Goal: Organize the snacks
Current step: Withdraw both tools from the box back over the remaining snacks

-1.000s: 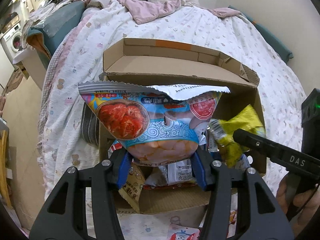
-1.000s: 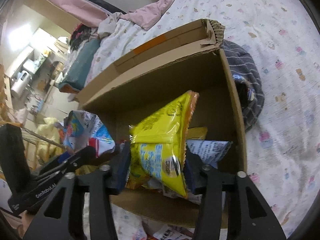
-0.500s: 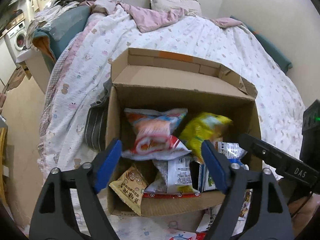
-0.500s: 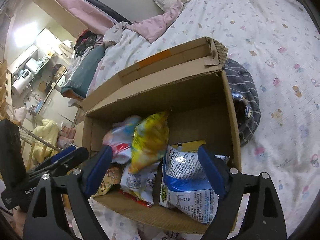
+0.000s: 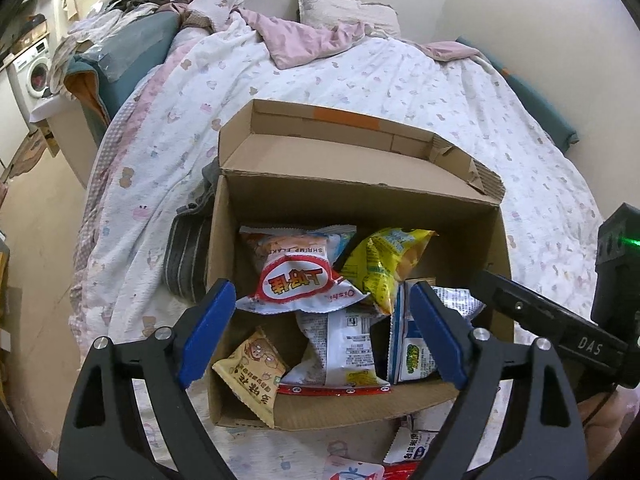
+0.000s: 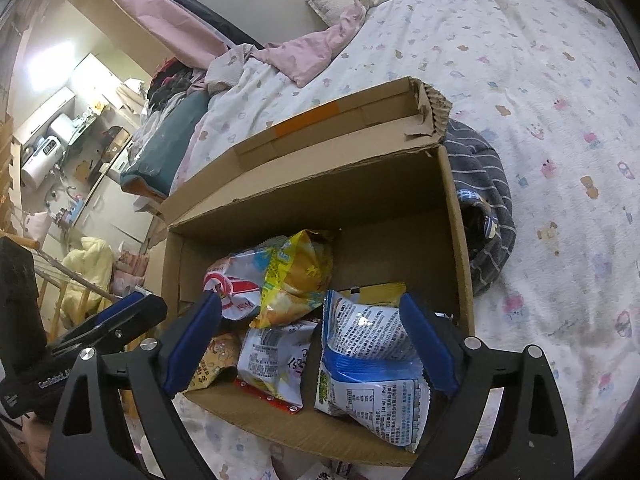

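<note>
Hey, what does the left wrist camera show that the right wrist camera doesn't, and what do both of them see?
Only the left wrist view shows the washing machine and the whole front of the red-and-white shrimp flakes bag.

Only the right wrist view shows the kitchen counter with appliances and the striped dark cloth right of the box.

Both show the cardboard box on the bed, the yellow bag and the blue-and-white bag inside it, and each its own open claw, empty; the right claw's jaws are opening.
</note>
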### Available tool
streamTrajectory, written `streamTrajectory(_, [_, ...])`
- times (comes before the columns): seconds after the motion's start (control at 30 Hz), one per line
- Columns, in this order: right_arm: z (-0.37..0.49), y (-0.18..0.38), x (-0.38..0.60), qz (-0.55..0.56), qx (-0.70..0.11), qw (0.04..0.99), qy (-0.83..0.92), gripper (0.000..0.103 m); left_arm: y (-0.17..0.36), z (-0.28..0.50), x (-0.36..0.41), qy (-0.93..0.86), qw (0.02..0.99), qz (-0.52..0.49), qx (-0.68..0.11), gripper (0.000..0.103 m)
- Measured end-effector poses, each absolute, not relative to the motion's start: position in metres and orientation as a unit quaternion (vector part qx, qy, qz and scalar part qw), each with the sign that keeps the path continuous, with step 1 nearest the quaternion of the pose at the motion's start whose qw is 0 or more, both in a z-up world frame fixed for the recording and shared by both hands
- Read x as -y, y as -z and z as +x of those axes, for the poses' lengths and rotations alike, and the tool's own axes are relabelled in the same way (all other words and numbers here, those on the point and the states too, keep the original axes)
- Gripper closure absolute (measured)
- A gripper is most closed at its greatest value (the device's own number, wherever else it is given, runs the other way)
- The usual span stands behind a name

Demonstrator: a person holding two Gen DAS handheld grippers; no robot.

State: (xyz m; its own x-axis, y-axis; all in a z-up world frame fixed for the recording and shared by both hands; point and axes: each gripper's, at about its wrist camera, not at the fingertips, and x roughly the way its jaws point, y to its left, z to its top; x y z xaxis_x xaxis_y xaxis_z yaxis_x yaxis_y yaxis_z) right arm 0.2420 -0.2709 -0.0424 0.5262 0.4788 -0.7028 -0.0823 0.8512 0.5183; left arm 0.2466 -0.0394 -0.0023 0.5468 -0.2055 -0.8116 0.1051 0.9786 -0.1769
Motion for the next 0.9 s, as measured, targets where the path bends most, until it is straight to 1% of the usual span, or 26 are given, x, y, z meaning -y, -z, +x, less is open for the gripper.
streamTrajectory(0.27, [0.229,0.026,0.262,0.191,-0.446,0.859,-0.165,0.01,-0.006,0.237,0.044,0.092,0.887,-0.042,-0.45,0.016])
streamTrajectory(0.7, [0.183,0.001,0.256,0.168,-0.437,0.866,-0.176,0.01,-0.024,0.191,0.041,0.071,0.903,-0.025,-0.423,0.016])
streamTrajectory(0.9, [0.161,0.004,0.259,0.165,-0.446,0.863,-0.168,0.01,-0.024,0.172,0.037,0.077,0.898,-0.034,-0.433,0.016])
